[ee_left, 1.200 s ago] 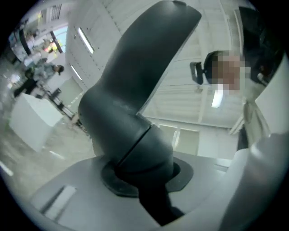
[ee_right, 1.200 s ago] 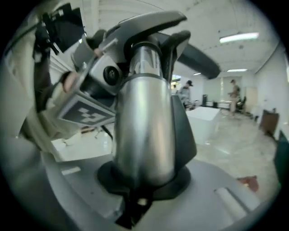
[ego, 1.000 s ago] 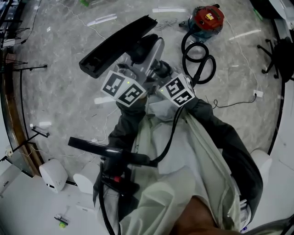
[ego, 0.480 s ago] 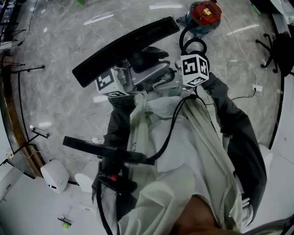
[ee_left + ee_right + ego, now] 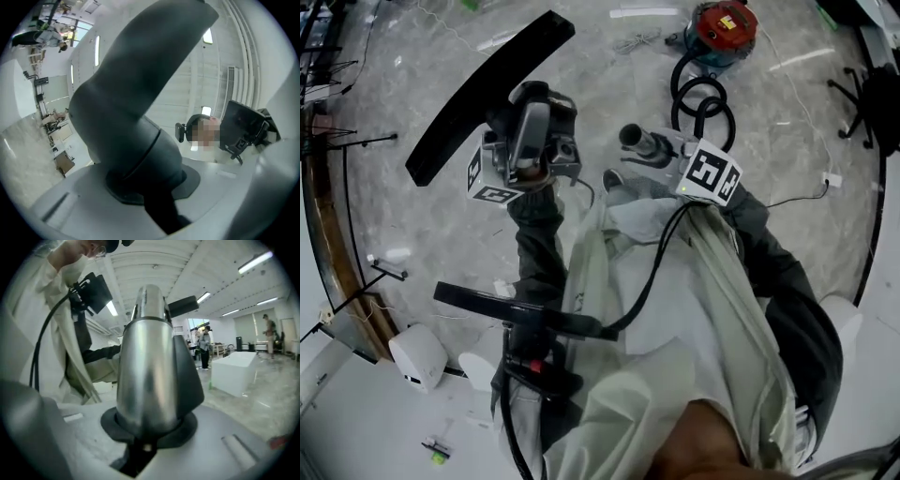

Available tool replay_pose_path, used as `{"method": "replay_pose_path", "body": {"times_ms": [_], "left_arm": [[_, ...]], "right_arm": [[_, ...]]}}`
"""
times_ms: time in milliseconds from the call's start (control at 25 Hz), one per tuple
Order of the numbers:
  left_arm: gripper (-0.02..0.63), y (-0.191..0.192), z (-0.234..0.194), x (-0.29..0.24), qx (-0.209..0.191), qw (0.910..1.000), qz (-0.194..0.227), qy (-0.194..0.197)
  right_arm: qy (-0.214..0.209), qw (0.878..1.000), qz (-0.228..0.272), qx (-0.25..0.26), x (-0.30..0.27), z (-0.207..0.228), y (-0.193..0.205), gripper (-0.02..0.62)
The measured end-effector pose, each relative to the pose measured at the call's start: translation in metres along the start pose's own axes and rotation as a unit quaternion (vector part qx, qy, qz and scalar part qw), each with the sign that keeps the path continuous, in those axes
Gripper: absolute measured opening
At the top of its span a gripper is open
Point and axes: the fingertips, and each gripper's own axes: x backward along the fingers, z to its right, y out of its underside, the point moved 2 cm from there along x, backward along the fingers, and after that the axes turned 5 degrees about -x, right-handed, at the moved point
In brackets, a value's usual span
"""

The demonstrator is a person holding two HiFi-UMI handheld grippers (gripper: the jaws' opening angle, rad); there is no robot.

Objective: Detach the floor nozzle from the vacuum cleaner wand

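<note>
Black floor nozzle [image 5: 478, 94], head view: well left of the red canister [image 5: 722, 33], held by the left gripper [image 5: 528, 141], clear of the wand [image 5: 642, 142] in the right gripper [image 5: 667, 150]. Left gripper view: jaws pinch the nozzle's dark neck [image 5: 136, 122]. Right gripper view: jaws pinch the steel wand. Separation looks complete; the next move probably calls for lowering the nozzle to the floor.

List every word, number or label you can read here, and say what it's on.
No text can be read.
Yellow label on the red vacuum canister: too small to read.
Left marker cube and right marker cube: black-and-white square patterns only, no letters.
</note>
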Motion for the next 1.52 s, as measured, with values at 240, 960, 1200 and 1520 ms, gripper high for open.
{"method": "replay_pose_path", "body": {"times_ms": [240,960,1200,1520], "left_arm": [[0.078,0.043,-0.001,0.012,-0.013,0.9951,-0.075,-0.064],[0.078,0.098,0.012,0.052,0.035,0.9798,-0.118,-0.158],[0.078,0.096,0.011,0.058,0.043,0.9792,-0.111,-0.164],[0.078,0.101,0.010,0.054,0.050,0.9792,-0.110,-0.163]], "right_arm": [[0.083,0.996,0.039,0.014,0.015,0.013,-0.033,0.078],[0.139,0.989,0.054,0.024,0.030,0.025,-0.023,0.078],[0.129,0.991,0.037,0.016,0.019,0.014,-0.016,0.078],[0.126,0.991,0.032,0.025,0.018,0.013,-0.010,0.078]]}}
